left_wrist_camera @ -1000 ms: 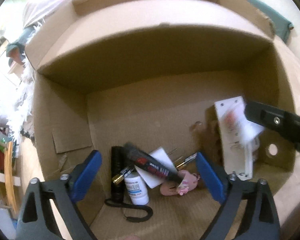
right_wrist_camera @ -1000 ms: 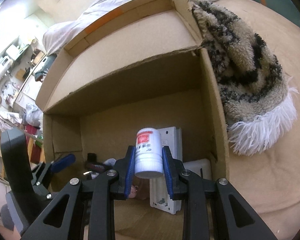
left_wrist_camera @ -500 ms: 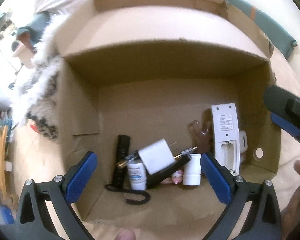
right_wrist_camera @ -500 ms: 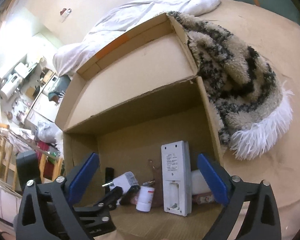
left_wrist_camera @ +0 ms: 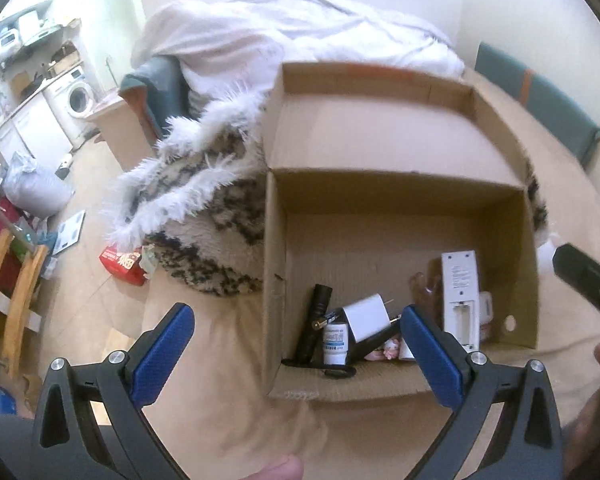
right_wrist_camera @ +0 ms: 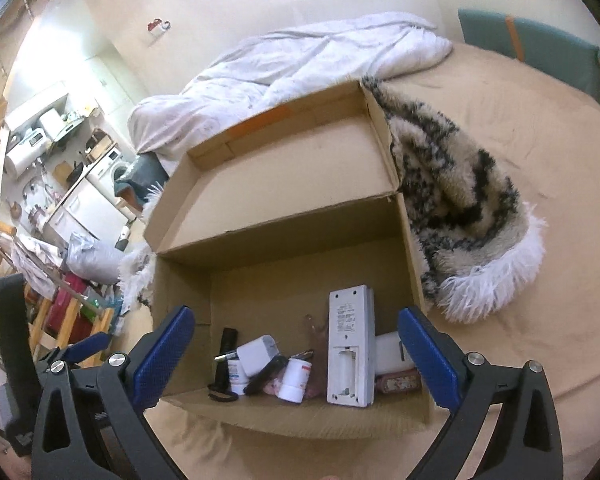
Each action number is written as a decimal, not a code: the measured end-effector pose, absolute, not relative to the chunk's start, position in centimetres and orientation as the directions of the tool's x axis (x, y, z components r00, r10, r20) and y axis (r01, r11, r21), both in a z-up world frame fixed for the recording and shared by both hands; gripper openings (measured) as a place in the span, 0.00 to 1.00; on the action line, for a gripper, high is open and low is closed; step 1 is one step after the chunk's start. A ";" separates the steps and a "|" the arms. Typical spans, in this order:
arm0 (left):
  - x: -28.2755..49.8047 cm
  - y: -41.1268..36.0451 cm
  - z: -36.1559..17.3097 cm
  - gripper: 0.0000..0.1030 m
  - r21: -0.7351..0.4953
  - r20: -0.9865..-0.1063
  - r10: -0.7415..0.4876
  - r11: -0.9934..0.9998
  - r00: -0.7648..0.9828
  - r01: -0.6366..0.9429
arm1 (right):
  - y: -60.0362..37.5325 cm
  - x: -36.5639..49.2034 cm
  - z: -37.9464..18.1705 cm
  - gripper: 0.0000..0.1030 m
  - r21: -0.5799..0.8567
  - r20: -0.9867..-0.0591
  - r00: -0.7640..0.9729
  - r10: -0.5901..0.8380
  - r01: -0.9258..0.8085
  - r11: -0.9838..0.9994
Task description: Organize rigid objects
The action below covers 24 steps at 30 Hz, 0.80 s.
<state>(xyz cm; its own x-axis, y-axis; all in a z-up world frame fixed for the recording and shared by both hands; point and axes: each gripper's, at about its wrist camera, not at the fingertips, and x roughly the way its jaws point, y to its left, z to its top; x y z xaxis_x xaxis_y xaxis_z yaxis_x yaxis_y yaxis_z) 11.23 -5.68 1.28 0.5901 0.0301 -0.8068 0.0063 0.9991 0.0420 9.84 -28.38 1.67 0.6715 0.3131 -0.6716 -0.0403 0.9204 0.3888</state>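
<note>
1. Right tool [right_wrist_camera: 296, 354] spread wide and empty above the cardboard box [right_wrist_camera: 410, 248]; jaws opened within the last second, letting go the red-labelled white bottle [right_wrist_camera: 296, 379] pinched a second ago.
2. Bottle now upright on the box floor, just left of the white remote [right_wrist_camera: 349, 344].
3. Left tool [left_wrist_camera: 298, 344] spread, empty, seen farther back from the box than before.
4. Also in the box: white charger plug [left_wrist_camera: 367, 316], black flashlight [left_wrist_camera: 315, 322], blue-labelled bottle [left_wrist_camera: 335, 342].
5. Box on the bed [right_wrist_camera: 540, 184], beside a shaggy blanket [right_wrist_camera: 460, 208].
</note>
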 end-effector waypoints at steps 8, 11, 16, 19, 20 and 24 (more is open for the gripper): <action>7.4 -3.7 2.1 1.00 0.017 -0.777 0.002 1.000 0.629 0.017 | -27.0 6.0 2.7 1.00 0.303 -0.674 0.691 0.262 -0.066 0.951; 6.3 -3.1 1.6 1.00 -0.003 -0.786 -0.017 1.000 0.618 0.025 | -26.6 4.7 2.5 1.00 0.266 -0.681 0.691 0.241 -0.074 0.961; 5.4 -2.2 0.4 1.00 -0.024 -0.789 -0.024 1.000 0.614 0.009 | -26.0 3.0 1.9 1.00 0.232 -0.683 0.699 0.213 -0.069 0.970; 5.2 -1.9 -0.4 1.00 -0.020 -0.778 -0.022 1.000 0.628 0.010 | -25.7 2.8 1.0 1.00 0.220 -0.691 0.693 0.207 -0.071 0.973; 5.3 -1.8 -0.8 1.00 -0.023 -0.783 -0.023 1.000 0.621 0.009 | -25.6 2.9 0.7 1.00 0.217 -0.694 0.690 0.205 -0.071 0.974; 5.9 -1.4 -1.9 1.00 -0.038 -0.806 -0.025 0.999 0.592 -0.010 | -25.0 3.6 -0.2 1.00 0.178 -0.707 0.685 0.178 -0.071 0.981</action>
<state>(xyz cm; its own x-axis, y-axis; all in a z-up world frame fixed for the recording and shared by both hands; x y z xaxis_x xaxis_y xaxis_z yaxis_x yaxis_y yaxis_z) 5.90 -1.43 -1.92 0.5918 -0.0246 -0.8057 -0.0098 0.9992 -0.0377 3.61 -25.04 -0.23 0.6850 0.1776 -0.7065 -0.0707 0.9814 0.1782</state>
